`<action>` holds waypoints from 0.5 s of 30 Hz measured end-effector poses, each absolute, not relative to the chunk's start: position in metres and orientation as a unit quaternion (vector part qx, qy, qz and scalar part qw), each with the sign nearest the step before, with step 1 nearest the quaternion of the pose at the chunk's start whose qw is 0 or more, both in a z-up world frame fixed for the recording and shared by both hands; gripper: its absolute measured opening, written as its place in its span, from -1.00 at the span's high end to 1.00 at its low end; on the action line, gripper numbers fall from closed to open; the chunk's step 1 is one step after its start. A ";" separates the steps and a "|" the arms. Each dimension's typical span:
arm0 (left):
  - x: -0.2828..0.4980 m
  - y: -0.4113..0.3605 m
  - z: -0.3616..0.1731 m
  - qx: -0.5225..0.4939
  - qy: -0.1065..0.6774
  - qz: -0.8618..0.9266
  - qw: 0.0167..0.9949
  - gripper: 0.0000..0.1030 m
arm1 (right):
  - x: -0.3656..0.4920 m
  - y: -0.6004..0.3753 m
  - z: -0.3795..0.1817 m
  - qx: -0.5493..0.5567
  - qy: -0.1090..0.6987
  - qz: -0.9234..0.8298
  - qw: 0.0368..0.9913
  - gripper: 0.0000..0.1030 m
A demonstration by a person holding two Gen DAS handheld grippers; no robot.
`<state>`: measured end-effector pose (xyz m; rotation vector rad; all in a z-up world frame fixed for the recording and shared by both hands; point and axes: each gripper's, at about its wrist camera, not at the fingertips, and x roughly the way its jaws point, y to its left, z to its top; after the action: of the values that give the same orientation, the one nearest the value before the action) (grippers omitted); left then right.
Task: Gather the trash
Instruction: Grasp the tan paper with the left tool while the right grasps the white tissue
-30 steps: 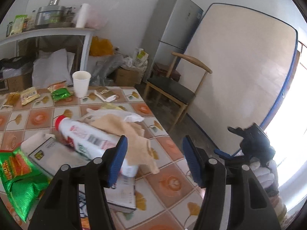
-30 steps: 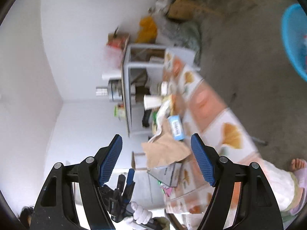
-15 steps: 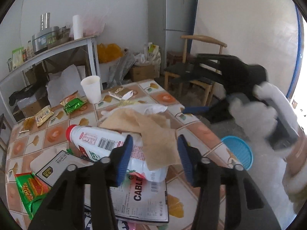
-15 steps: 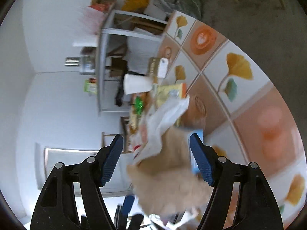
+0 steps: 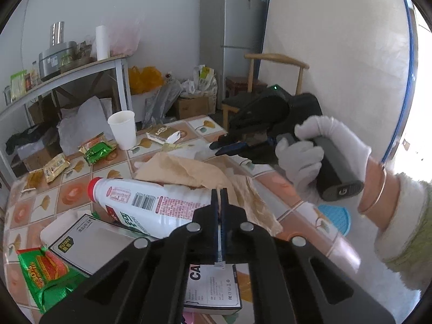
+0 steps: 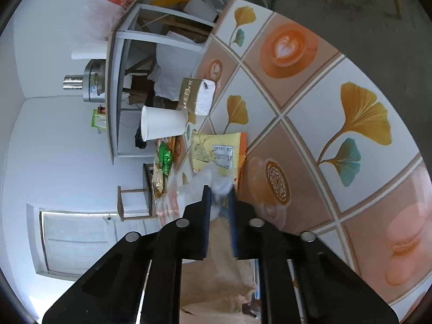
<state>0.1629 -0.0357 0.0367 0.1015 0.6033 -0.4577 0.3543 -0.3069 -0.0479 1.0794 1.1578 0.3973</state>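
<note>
Collecting has barely begun: wrappers [image 5: 95, 149], a cup [image 5: 122, 129] and a bottle [image 5: 151, 205] litter the table [image 5: 70, 194] at center left. The left gripper [image 5: 219, 197] pinches brown paper [image 5: 205, 172] at center. The right gripper [image 6: 220, 199] is closing on a clear bag [image 6: 216, 181], center frame.

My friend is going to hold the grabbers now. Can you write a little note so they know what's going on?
Left gripper: shut, pinching the edge of the brown paper that lies over the white bottle.
Right gripper: jaws closing on the white plastic wrapper at the far end of the pile.
On the table: paper cup, green snack packets, yellow snack bag, flat boxes.
Blue basket sits on the floor beside the table.
Done: both grips set, nothing seen in the basket yet.
Left: lift the paper and wrapper away, then clear the rest.
</note>
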 end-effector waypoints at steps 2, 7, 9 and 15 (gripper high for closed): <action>0.161 -0.031 0.042 0.033 0.288 -0.230 0.929 0.99 | 0.352 -0.307 -0.036 0.486 0.499 0.192 0.692 0.90; 0.153 -0.011 0.063 -0.019 0.262 -0.246 0.933 1.00 | 0.346 -0.308 -0.005 0.494 0.452 0.228 0.707 0.93; 0.148 -0.004 0.073 -0.036 0.246 -0.248 0.936 1.00 | 0.342 -0.309 0.009 0.494 0.434 0.242 0.713 0.93; 0.135 0.015 0.100 -0.073 0.208 -0.252 0.942 1.00 | 0.326 -0.313 0.048 0.492 0.390 0.278 0.727 0.94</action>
<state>0.1349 0.0149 0.0995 -0.1479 0.4234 -0.5142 0.3262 -0.3132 0.0479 1.0837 0.8595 0.6119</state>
